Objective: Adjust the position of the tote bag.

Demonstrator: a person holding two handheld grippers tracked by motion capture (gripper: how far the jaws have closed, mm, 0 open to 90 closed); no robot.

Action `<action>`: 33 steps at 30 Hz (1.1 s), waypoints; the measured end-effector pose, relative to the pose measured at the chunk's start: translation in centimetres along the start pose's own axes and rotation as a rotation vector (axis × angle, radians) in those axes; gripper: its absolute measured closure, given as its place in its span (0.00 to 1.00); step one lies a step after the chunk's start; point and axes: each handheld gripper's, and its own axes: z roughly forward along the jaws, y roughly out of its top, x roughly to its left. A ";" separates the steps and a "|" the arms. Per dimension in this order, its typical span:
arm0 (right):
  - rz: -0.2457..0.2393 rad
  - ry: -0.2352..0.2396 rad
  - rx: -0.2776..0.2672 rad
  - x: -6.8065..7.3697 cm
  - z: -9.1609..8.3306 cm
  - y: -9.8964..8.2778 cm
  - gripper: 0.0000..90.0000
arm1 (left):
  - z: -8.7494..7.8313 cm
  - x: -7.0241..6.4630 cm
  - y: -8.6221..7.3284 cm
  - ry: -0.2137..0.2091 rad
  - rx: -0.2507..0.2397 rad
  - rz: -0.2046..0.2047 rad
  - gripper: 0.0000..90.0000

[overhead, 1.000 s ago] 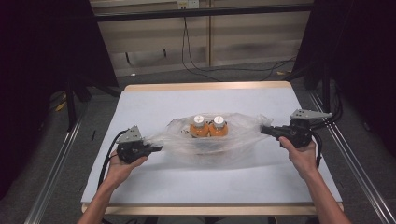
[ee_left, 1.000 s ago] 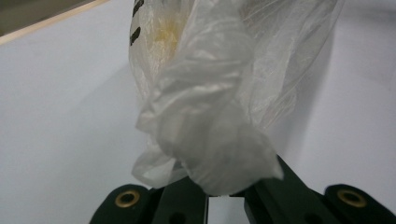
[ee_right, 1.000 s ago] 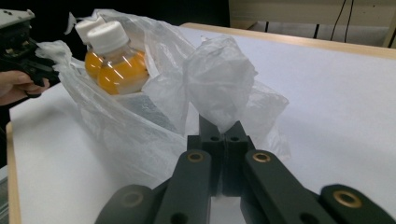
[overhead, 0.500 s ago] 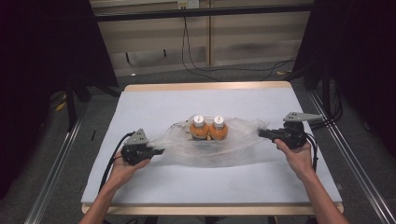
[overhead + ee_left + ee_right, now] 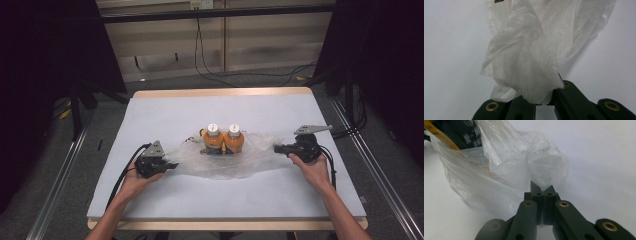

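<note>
Tongs: left tongs [image 5: 172,165], right tongs [image 5: 278,148] clamp plastic bag [image 5: 250,157] | bag: two bottles [image 5: 223,140]

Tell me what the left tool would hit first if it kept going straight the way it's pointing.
The clear plastic bag: the left tool already pinches its bunched end. Farther along that line, probably the two orange bottles inside it, though depth is unclear.

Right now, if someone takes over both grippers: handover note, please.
Left gripper: shut on a bunched end of the clear plastic bag, low at the table's left.
Right gripper: shut on the bag's other end, at the right.
Two orange bottles with white caps stand side by side mid-table, on or in the bag; which one is unclear.
Done: both ends gripped, bag stretched between the grippers.
Left: probably gather the bag around the bottles or lift them; keep both grips firm, as thin film may slip.
</note>
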 end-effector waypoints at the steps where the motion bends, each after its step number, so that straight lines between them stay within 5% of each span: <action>1: 0.000 -0.006 0.021 -0.2 0.4 -0.1 1.00 | 0.1 0.3 -0.1 0.002 0.004 -0.008 0.99; 13: -0.009 -0.019 0.081 -0.8 1.4 -0.8 1.00 | 0.5 0.2 -0.5 -0.016 0.017 -0.016 0.99; 18: -0.006 -0.031 0.130 -1.1 2.0 -1.6 1.00 | 0.4 -0.3 -0.1 0.004 0.052 0.028 0.99; 24: -0.023 -0.035 0.131 -1.0 2.0 -1.6 1.00 | 0.4 0.1 -0.5 -0.027 0.015 -0.032 0.99; 30: -0.029 -0.037 0.083 -0.7 1.5 -1.5 0.80 | 0.2 -0.1 -0.3 -0.028 0.004 -0.043 0.84; 33: -0.023 -0.011 0.037 -0.1 0.7 -1.2 0.58 | -0.4 -0.3 -0.2 -0.021 -0.027 -0.066 0.70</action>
